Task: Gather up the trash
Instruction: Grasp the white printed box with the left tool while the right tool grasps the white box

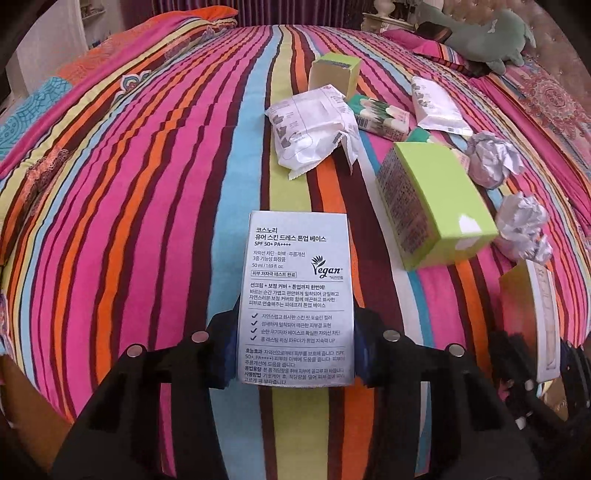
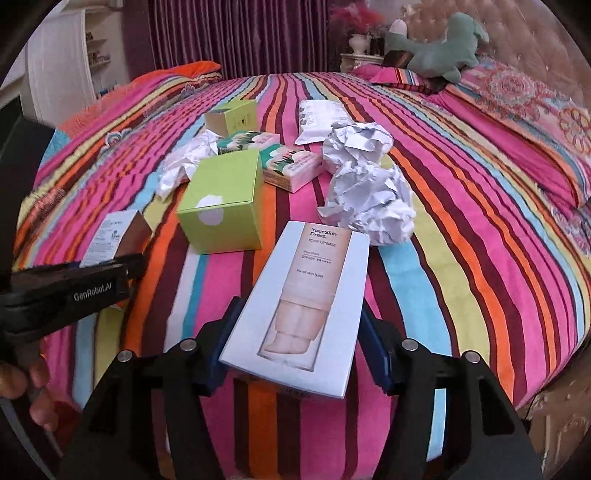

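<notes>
Lime-green box (image 2: 221,201) — multicolour-striped bedspread (image 2: 461,221)

Left gripper (image 1: 295,343) clamping a white carton (image 1: 297,295) above a striped bedspread (image 1: 129,221).

Beyond the carton lie a torn white wrapper (image 1: 314,129), a lime green box (image 1: 436,199) and two crumpled paper balls (image 1: 491,158), all toward the bedspread's right edge.

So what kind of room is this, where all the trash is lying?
Most likely a bedroom. The trash lies on a bed with a striped bedspread, backed by a tufted headboard. A green plush toy rests near the pillows, and purple curtains hang behind.
</notes>
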`<act>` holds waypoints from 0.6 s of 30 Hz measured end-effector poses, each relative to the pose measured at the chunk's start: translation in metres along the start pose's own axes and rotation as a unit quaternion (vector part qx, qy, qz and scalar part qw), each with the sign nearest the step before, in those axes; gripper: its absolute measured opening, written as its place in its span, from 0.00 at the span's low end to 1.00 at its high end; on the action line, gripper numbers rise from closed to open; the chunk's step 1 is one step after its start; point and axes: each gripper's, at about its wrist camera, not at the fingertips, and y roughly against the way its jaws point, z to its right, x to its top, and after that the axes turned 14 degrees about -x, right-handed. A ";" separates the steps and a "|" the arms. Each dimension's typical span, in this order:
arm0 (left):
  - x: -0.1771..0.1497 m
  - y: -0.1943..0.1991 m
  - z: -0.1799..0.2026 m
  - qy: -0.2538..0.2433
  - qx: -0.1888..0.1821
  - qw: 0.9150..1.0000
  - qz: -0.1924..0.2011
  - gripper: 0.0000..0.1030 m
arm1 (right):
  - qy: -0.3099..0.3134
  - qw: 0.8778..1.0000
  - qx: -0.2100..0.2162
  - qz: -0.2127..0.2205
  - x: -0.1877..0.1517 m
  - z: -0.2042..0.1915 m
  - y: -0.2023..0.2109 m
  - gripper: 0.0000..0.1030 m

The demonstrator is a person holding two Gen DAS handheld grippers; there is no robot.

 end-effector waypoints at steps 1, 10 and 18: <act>-0.004 0.005 -0.001 0.001 -0.003 1.000 0.002 0.46 | -0.006 1.000 0.005 -0.003 0.000 0.003 0.002 0.56; -0.047 0.046 0.004 -0.017 -0.013 1.000 0.010 0.46 | -0.060 0.997 0.048 -0.022 -0.015 0.031 0.040 0.55; -0.088 0.079 0.017 -0.043 -0.014 0.999 0.020 0.46 | -0.070 0.996 0.052 -0.018 -0.039 0.039 0.072 0.55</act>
